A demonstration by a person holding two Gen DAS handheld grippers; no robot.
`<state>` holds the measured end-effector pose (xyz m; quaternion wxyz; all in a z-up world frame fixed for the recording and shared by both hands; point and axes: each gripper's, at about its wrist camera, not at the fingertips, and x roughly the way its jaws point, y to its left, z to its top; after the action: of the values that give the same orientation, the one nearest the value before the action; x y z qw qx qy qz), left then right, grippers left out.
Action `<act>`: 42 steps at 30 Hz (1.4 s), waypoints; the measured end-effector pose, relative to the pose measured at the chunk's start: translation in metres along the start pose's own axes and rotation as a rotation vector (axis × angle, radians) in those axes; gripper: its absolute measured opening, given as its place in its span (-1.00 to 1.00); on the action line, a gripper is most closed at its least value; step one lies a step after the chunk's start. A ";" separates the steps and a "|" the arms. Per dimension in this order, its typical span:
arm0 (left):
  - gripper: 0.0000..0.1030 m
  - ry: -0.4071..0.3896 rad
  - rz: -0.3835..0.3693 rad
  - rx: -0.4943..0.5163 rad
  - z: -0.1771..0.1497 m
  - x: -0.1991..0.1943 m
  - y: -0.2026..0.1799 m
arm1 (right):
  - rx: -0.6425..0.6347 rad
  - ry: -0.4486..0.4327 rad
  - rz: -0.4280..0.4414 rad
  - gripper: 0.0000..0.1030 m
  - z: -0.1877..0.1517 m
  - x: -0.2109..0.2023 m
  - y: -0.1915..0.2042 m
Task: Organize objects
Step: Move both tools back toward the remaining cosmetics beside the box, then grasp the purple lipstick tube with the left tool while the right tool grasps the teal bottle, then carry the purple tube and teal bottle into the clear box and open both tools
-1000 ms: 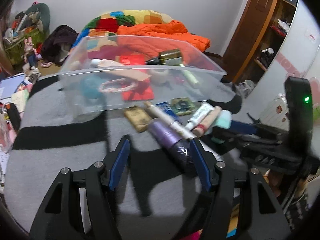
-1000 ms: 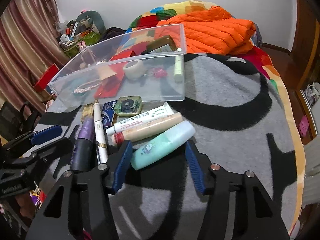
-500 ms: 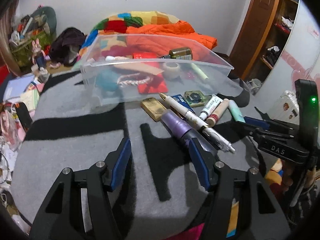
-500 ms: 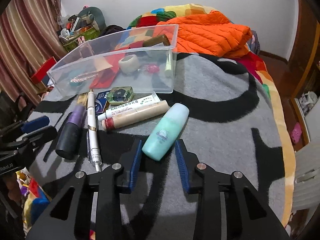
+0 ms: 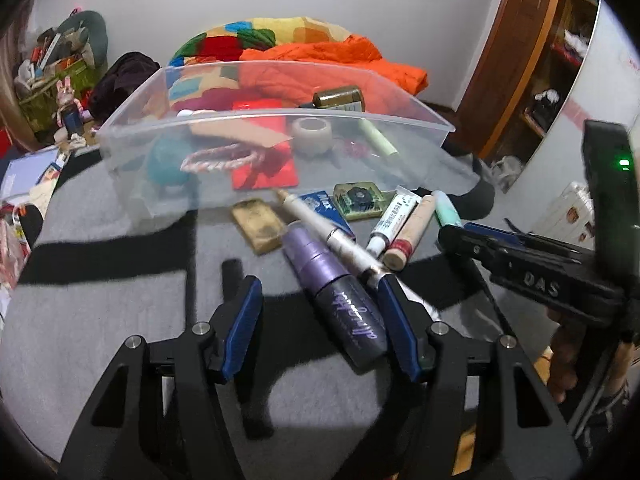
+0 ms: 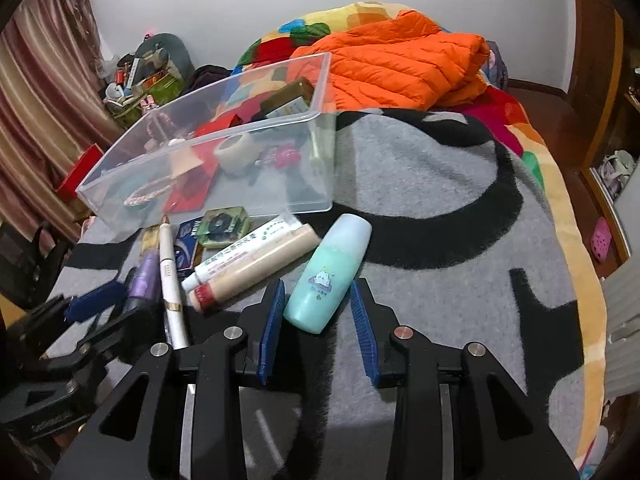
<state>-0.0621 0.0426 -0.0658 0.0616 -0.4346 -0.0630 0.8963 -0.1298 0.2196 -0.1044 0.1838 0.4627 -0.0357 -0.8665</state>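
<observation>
A mint-green bottle (image 6: 328, 276) lies on the grey blanket with its near end between my right gripper's (image 6: 318, 312) blue pads, which press its sides. In the left wrist view the same bottle (image 5: 446, 208) pokes out past the right gripper (image 5: 454, 236). My left gripper (image 5: 320, 320) is open. A purple tube (image 5: 340, 300) lies between its fingers, close to the right pad and well clear of the left one. A clear plastic bin (image 5: 272, 114) (image 6: 200, 148) stands just behind, holding a red pouch, a tape roll, a rope bracelet and a brown bottle.
Between the bin and the grippers lie a white pen (image 5: 332, 232), a white tube (image 6: 240, 256), a beige tube (image 6: 256, 268), a green tin (image 6: 222, 226), a blue box (image 5: 324, 208) and a gold block (image 5: 258, 224). An orange jacket (image 6: 400, 64) is heaped behind. The bed's edge (image 6: 576, 240) runs along the right.
The right jaws narrowed onto the mint-green bottle, which swung round in line with the fingers. The left gripper drew back, then came forward again over the purple tube.
</observation>
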 end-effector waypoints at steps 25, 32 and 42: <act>-0.51 -0.032 0.040 0.100 -0.012 -0.015 0.001 | -0.063 -0.035 -0.047 -0.56 0.001 -0.006 -0.005; -0.51 -0.097 0.025 0.062 0.005 -0.041 0.009 | -0.067 -0.099 -0.003 -0.56 0.001 -0.039 0.005; -0.51 -0.230 0.029 0.041 0.051 -0.066 0.018 | -0.144 -0.222 0.032 -0.56 0.035 -0.079 0.038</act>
<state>-0.0625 0.0111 0.0138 0.0500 -0.3284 -0.0451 0.9421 -0.1082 0.2085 -0.0133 0.2252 0.3491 -0.0009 -0.9096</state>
